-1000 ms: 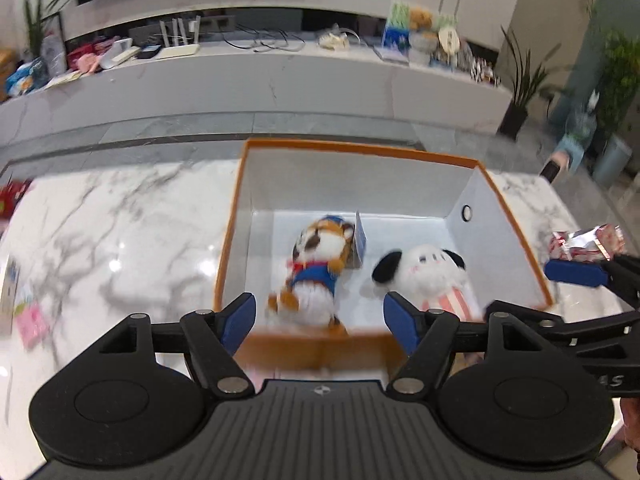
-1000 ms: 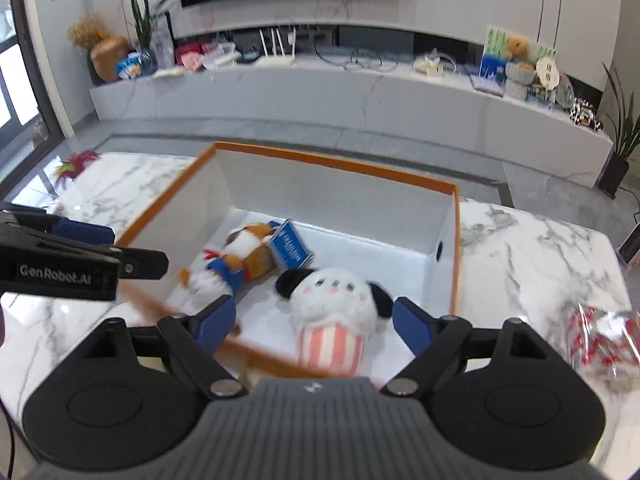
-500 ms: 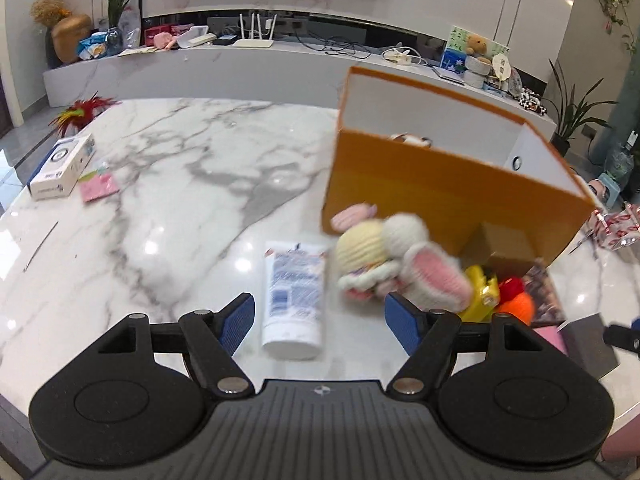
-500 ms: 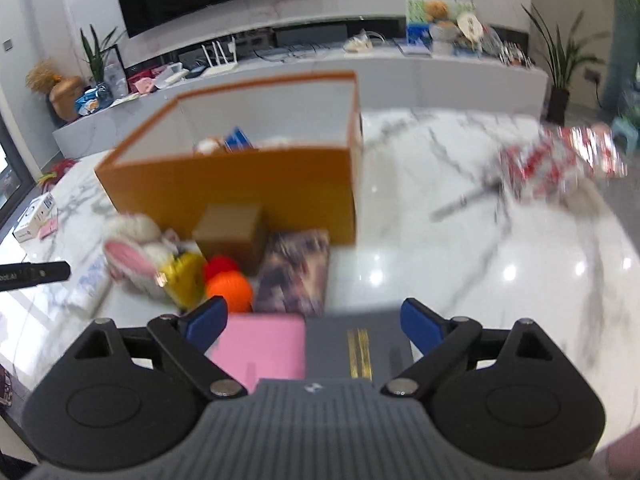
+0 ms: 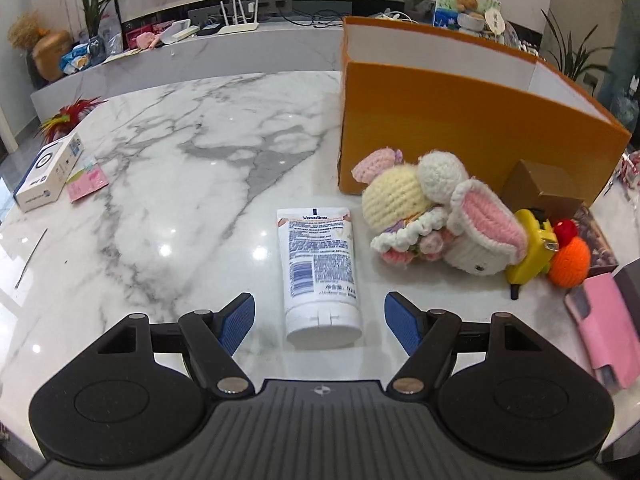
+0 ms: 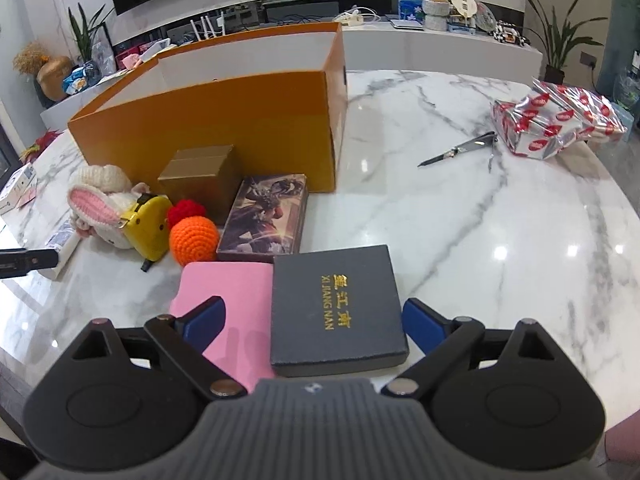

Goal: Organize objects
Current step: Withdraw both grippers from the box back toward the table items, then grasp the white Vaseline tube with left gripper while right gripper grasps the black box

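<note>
Gleaming white marble table (image 5: 168, 168) fronting a long marble console (image 5: 224, 52)

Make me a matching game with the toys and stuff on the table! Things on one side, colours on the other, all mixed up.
Things:
1. lotion tube
2. big box
3. yarn ball
4. flat box with gold letters

Colours:
A. dark grey
B. white
C. bright orange, fuzzy
D. orange outside, white inside

Pairs: 1-B, 2-D, 3-C, 4-A
</note>
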